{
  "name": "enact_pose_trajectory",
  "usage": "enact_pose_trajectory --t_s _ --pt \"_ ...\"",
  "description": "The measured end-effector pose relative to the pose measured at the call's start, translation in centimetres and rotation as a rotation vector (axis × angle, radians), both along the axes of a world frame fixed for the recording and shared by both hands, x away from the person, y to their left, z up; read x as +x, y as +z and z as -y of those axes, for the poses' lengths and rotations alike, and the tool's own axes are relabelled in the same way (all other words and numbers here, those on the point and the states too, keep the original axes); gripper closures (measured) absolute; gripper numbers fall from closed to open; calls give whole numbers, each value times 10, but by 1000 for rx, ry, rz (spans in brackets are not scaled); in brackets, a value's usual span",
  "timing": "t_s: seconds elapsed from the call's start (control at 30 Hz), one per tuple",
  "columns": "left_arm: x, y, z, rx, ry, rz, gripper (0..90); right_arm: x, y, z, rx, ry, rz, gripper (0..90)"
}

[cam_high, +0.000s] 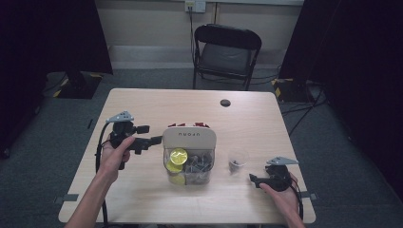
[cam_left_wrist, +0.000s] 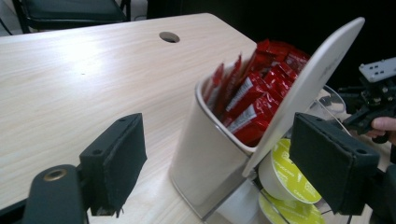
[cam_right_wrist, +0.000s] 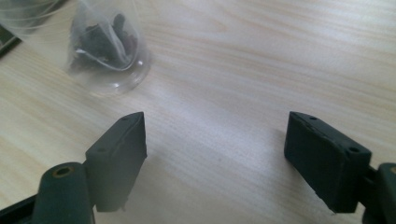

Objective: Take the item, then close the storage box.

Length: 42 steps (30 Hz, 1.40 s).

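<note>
- Two hand-held grippers, both spread, nothing pinched.
- Left hand-held gripper (cam_high: pixel 153 140): organiser (cam_left_wrist: pixel 212 158) just ahead between its jaws, untouched.
- Right hand-held gripper (cam_right_wrist: pixel 215 158): low over counter (cam_right_wrist: pixel 243 70); cup (cam_right_wrist: pixel 105 46) ahead-left, apart.

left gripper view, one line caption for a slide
Open left gripper faces a metal organizer holding red sachets and yellow-lidded pods.

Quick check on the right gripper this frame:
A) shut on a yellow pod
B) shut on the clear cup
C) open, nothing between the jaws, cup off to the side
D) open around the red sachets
C: in the right gripper view the right gripper has its jaws spread over bare table, with the clear cup apart, up and to the left.
</note>
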<state>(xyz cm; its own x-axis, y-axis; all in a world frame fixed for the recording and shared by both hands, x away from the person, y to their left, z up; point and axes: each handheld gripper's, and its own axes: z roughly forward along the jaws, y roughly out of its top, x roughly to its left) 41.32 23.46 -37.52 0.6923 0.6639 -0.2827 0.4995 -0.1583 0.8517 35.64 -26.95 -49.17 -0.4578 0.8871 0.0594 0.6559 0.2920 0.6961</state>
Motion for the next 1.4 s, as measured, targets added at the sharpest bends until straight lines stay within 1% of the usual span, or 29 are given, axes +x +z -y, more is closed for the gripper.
enact_pose_trajectory --t_s 0.03,0.07,0.2,0.27,0.33,0.4,0.47,0.53,0.6,0.7,0.8,0.83,0.93,1.07,1.17,1.2,1.27,1.4 --pt "0 0 0 0 0 0 183 0 0 -1 -15 -14 3 171" --pt "2 0 -6 -6 18 2 183 1 -1 -1 -19 -20 3 157" --pt "7 -2 -12 -12 71 4 183 1 -4 -2 -61 -30 38 141" --pt "10 -3 -11 -18 83 2 182 0 -5 -2 -53 -33 49 138" --pt "15 -6 -8 -7 86 0 182 -1 -6 -2 -49 -35 54 131" --pt "18 -7 -3 -3 91 -7 182 -2 -9 -1 -41 -38 77 123" --pt "19 -8 0 1 85 -6 183 -2 -9 -1 -42 -37 75 123" --pt "21 -9 8 14 76 -8 182 -2 -9 0 -43 -35 77 122" --pt "21 -9 9 17 78 -9 182 -2 -9 0 -43 -35 77 123" --pt "23 -8 12 7 73 -8 182 -2 -9 0 -43 -32 79 123" --pt "23 -8 12 11 67 -7 181 -2 -9 0 -44 -31 80 123" --pt "23 -7 15 3 62 -7 183 -2 -9 0 -43 -31 79 123" --pt "23 -7 16 3 61 -2 195 -3 -9 0 -43 -31 79 123" --pt "21 -5 16 3 52 1 202 -3 -9 0 -43 -31 79 123" --pt "20 -4 17 -6 42 4 202 -3 -9 0 -43 -30 80 123" --pt "20 -3 18 0 39 4 202 -3 -9 0 -42 -31 79 123" --pt "19 -3 18 -2 35 6 201 -3 -9 0 -44 -30 80 123" --pt "16 1 21 -4 23 18 201 -4 -9 0 -42 -33 77 123"
